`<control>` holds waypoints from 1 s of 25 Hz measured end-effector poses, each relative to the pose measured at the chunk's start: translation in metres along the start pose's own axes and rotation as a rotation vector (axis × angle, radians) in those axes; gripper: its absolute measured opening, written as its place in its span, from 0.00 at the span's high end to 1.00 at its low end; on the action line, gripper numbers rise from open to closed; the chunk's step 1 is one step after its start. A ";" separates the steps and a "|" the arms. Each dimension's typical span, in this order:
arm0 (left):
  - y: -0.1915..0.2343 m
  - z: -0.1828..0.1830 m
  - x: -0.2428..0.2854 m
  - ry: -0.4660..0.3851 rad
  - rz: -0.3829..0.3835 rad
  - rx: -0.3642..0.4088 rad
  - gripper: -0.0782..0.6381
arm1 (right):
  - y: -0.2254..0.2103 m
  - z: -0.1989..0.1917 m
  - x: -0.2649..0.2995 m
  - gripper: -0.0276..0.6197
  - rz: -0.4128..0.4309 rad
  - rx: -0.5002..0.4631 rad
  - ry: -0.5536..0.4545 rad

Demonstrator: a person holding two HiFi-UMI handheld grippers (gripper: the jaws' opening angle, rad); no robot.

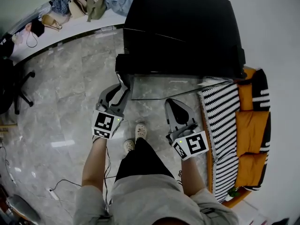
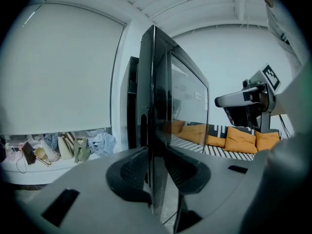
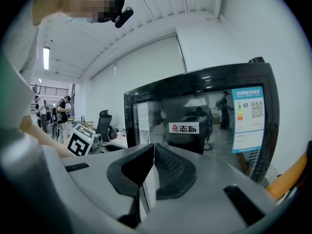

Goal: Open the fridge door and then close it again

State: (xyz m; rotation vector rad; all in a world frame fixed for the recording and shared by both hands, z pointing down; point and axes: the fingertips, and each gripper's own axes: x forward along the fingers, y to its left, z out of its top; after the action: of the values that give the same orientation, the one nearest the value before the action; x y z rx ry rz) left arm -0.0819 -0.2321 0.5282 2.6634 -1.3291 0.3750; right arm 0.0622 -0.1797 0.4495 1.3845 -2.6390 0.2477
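A tall black fridge (image 1: 183,27) stands in front of me, its glass door (image 1: 178,86) facing me. My left gripper (image 1: 123,89) is at the door's left edge. In the left gripper view the door edge (image 2: 152,130) runs upright between the jaws of the left gripper (image 2: 155,167), with both pads against it. A dark slit shows between the door edge and the cabinet (image 2: 132,106). My right gripper (image 1: 171,102) hangs in front of the glass, apart from it, pads together and holding nothing. The right gripper view shows the right gripper (image 3: 154,147) before the glass front (image 3: 204,126) with its stickers.
A sofa with orange cushions (image 1: 253,125) and a black-and-white striped cover (image 1: 225,125) stands to the right of the fridge. An office chair (image 1: 14,93) is at the far left. Bags (image 1: 84,3) line the back wall. A cable and power strip (image 1: 54,193) lie on the floor.
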 end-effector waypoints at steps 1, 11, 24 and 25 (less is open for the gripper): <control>-0.003 -0.001 -0.004 0.006 -0.001 -0.005 0.73 | 0.003 0.001 -0.002 0.93 0.001 -0.003 -0.004; -0.029 -0.007 -0.031 0.029 0.015 -0.046 0.74 | 0.022 0.001 -0.049 0.93 -0.021 0.003 -0.041; -0.075 -0.017 -0.067 0.044 -0.021 -0.043 0.78 | 0.045 0.004 -0.092 0.93 -0.038 -0.004 -0.078; -0.078 -0.017 -0.069 0.044 -0.022 -0.043 0.78 | 0.048 0.004 -0.095 0.93 -0.040 -0.004 -0.080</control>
State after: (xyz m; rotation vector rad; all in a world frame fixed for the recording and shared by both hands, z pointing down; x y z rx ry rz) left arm -0.0621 -0.1281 0.5241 2.6170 -1.2790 0.3954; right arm 0.0761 -0.0782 0.4218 1.4734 -2.6706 0.1865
